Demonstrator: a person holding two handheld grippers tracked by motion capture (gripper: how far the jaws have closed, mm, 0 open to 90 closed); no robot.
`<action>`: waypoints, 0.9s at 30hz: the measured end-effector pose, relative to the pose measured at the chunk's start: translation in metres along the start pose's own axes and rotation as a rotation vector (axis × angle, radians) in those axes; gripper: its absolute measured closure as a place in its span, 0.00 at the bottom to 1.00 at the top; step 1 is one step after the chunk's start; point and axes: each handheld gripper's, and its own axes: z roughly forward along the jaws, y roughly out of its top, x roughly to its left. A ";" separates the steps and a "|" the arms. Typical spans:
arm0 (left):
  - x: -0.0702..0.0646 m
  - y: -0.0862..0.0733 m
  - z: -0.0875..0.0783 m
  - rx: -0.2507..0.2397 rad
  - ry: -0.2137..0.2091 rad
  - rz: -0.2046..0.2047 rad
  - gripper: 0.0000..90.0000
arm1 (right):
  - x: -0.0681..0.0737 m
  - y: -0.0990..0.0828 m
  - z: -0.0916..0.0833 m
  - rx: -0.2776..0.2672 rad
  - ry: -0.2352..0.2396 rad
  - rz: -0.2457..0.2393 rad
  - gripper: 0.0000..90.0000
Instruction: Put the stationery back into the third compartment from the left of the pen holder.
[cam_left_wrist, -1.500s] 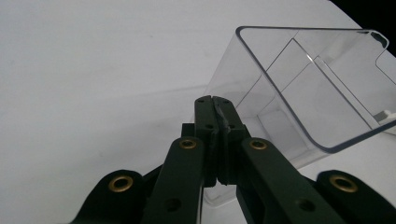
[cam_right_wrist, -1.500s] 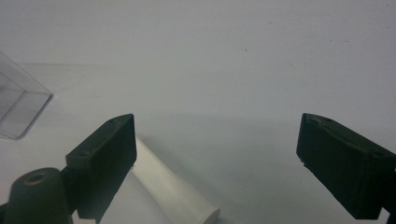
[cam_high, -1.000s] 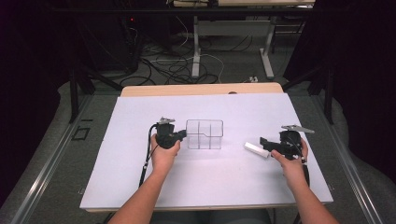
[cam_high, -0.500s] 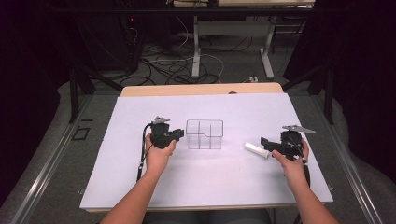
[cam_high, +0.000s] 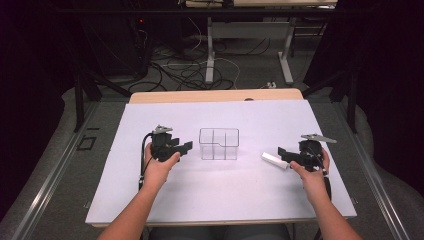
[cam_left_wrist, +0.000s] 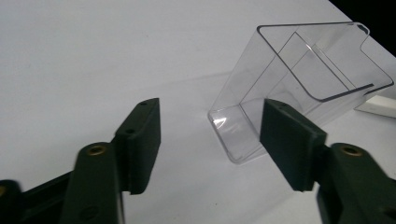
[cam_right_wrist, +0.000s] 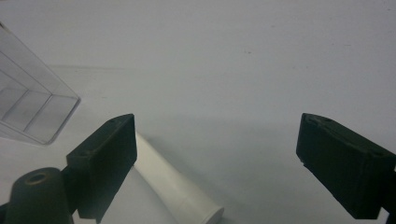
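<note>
Left of the clear plastic divided box (cam_high: 219, 144) our left gripper (cam_high: 183, 148) has just been opening, nothing between its jaws, probably freeing the box, while right of it our right gripper (cam_high: 284, 154) gapes around the white plastic tube (cam_high: 273, 161), lying flat, long axis aimed boxward, ungripped.

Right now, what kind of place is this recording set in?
Probably a lab or recording workspace: a white-covered table lit amid dark surroundings, loose cables on the floor behind it, and metal desk legs beyond.
</note>
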 end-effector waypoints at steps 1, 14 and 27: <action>0.000 -0.001 -0.001 -0.007 0.000 0.000 0.37 | 0.000 0.000 0.000 0.000 0.001 -0.003 0.13; 0.004 -0.010 -0.021 -0.045 -0.002 -0.004 0.12 | 0.005 0.003 -0.005 0.006 0.023 -0.053 0.15; -0.003 -0.018 -0.039 -0.061 0.003 0.052 0.07 | 0.029 0.011 -0.012 0.115 0.032 -0.339 0.19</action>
